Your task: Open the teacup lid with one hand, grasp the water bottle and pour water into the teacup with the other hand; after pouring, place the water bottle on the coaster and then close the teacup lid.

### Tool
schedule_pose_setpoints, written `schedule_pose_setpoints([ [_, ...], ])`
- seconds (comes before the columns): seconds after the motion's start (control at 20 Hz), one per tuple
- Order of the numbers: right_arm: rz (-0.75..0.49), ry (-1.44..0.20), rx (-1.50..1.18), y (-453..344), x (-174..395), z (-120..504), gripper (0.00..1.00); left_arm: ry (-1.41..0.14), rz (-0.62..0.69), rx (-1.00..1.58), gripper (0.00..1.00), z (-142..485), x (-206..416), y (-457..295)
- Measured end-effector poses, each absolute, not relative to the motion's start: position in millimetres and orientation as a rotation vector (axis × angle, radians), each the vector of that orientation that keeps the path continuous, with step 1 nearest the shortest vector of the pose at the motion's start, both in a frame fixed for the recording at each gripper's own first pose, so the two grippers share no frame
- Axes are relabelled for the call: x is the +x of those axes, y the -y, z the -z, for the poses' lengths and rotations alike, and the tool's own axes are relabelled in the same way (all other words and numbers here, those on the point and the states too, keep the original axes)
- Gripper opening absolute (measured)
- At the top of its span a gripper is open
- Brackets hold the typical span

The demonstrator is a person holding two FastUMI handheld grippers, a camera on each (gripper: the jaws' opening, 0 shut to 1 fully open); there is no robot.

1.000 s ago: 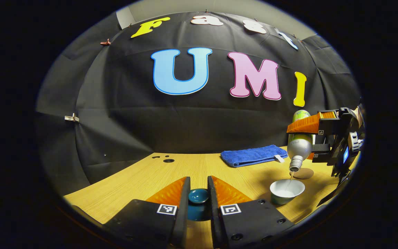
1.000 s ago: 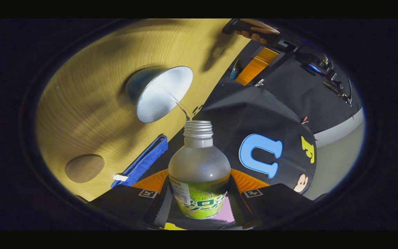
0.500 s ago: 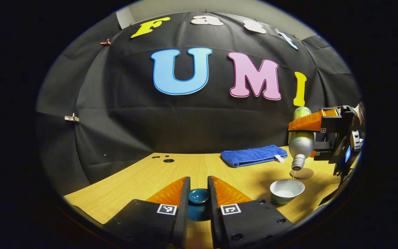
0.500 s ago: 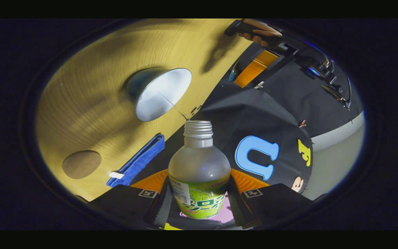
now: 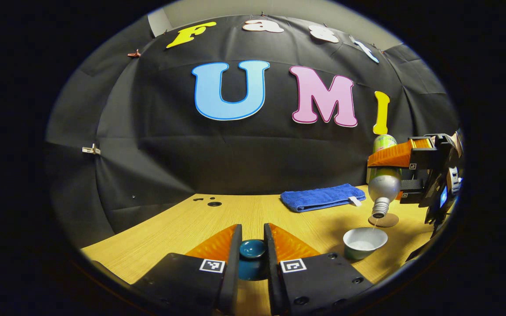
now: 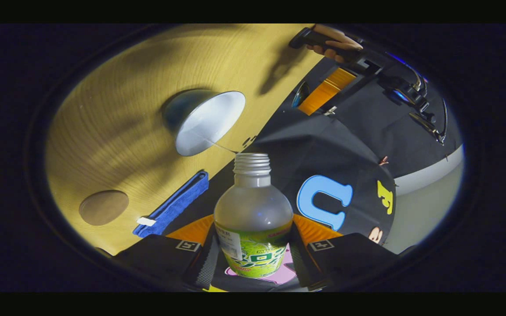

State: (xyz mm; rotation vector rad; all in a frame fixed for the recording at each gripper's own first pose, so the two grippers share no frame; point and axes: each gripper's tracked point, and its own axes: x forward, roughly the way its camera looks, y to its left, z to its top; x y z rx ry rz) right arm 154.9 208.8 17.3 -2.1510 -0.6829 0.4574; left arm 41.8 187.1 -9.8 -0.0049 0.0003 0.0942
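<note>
Bottle (image 6: 253, 210) sits clamped in the right gripper (image 6: 253, 239) at lower centre, tipped, trickling into the cup (image 6: 207, 123) at upper left. Left gripper (image 5: 252, 245) pinches the lid (image 5: 252, 249), bottom centre.

The left gripper view sits low over the pale wooden bench (image 5: 191, 228), level, facing the black cloth wall, with the white-lined blue teacup (image 5: 364, 242) well off to its right. The right gripper view is steeply rolled and looks down along the frosted green-labelled water bottle (image 6: 253, 219), close above that teacup (image 6: 204, 120). Both views share the teacup, the folded blue towel (image 5: 321, 197) (image 6: 174, 204) and the round brown coaster (image 5: 384, 220) (image 6: 103, 207) beside it.
</note>
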Motion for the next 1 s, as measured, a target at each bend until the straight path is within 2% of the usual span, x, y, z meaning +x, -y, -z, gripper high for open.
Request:
schedule_pose_setpoints([
  [0.8, -0.447, 0.679, -2.164, -208.8, 155.1, -15.8, 0.74, 0.000, -0.094, -0.005, 0.32, 10.1, 41.7, -187.1],
  [0.95, -0.444, 0.682, -2.167, -208.2, 154.0, -16.4, 0.71, 0.000, -0.094, -0.005, 0.32, 9.3, 41.7, -187.2],
  [1.0, -0.444, 0.682, -2.168, -208.5, 153.8, -16.8, 0.74, 0.000, -0.094, -0.005, 0.32, 9.4, 41.6, -187.2],
])
